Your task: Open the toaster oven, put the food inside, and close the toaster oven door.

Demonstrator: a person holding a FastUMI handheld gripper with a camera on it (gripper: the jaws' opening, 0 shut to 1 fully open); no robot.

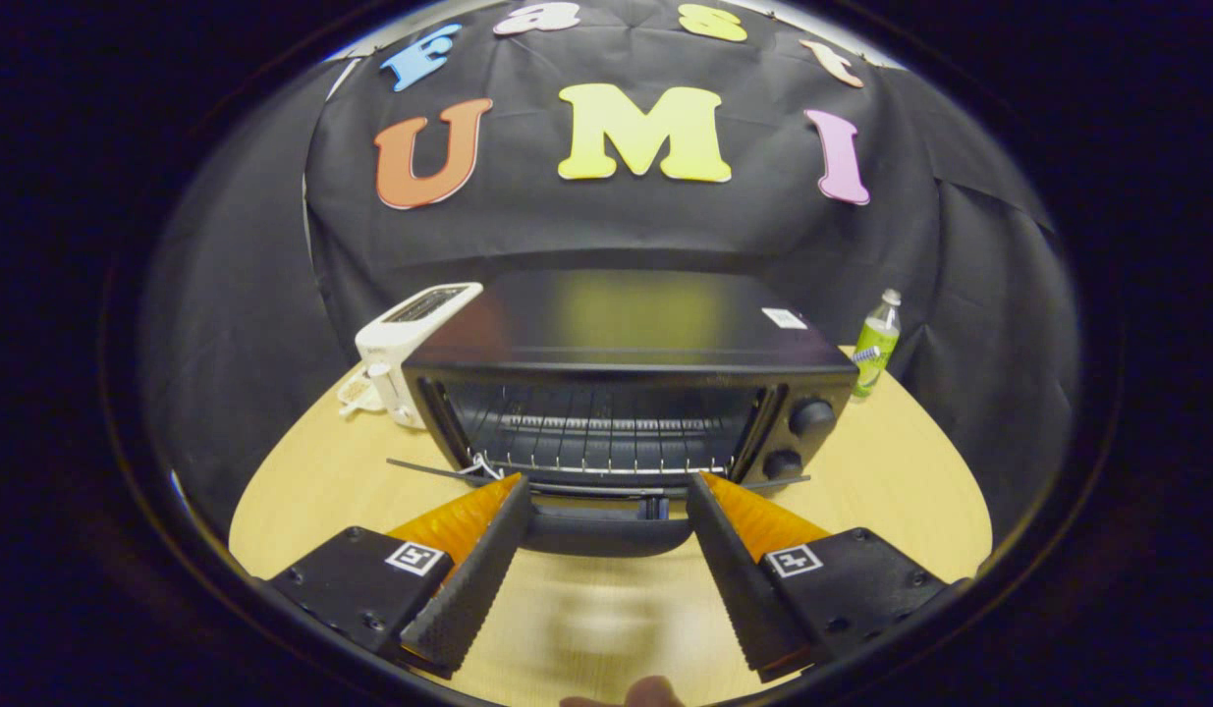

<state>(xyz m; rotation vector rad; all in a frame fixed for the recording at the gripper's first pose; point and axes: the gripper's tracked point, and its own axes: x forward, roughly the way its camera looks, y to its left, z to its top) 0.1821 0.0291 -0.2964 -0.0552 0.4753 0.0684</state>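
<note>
Oven [626,393]: mid-table, straight ahead of gripper; door [606,491] dropped flat toward camera, cavity open, rack [601,427] bare.
Handle [606,530]: long axis crosswise to the fingers, lying between the fingertips at door's near edge.
Gripper [606,491]: spread wide, holding nothing; tips flank the handle, contact unclear.
Food: none seen in oven or between fingers.
Judgement: door step done; loading not yet.
Around: white toaster [410,339] left of oven, bottle [876,344] right, both well apart from fingers.
Table [910,471]: pale wood.
</note>
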